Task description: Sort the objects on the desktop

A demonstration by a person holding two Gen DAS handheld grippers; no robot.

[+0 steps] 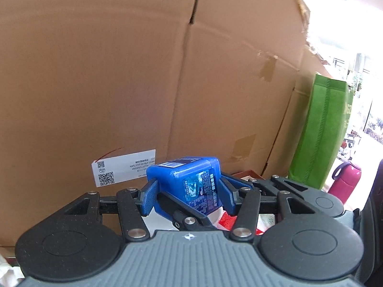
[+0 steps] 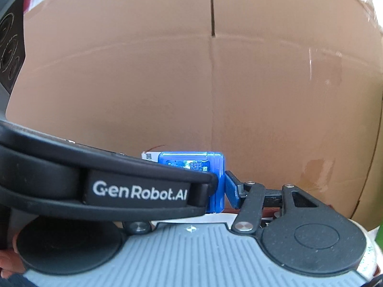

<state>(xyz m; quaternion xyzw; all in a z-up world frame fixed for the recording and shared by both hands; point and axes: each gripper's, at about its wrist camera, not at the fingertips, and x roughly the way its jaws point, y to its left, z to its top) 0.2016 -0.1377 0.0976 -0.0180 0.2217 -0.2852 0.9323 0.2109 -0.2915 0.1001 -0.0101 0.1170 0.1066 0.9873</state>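
Note:
A small blue plastic box [image 1: 189,179] with a printed label is held up in the air in front of a big cardboard carton. In the left wrist view my left gripper [image 1: 188,191] has its blue fingers [image 1: 149,197] pressed on both sides of the box. In the right wrist view the same blue box [image 2: 215,181] sits between my right gripper's fingers. Only the right blue finger [image 2: 232,191] shows, touching the box's side. The left gripper's black body [image 2: 107,186] crosses in front and hides the other finger.
A large brown cardboard carton [image 1: 143,71] with a white barcode label [image 1: 124,169] fills the view close ahead, also in the right wrist view [image 2: 263,95]. A green fabric bag [image 1: 320,131] stands at the right, with a pink flask [image 1: 347,179] beside it.

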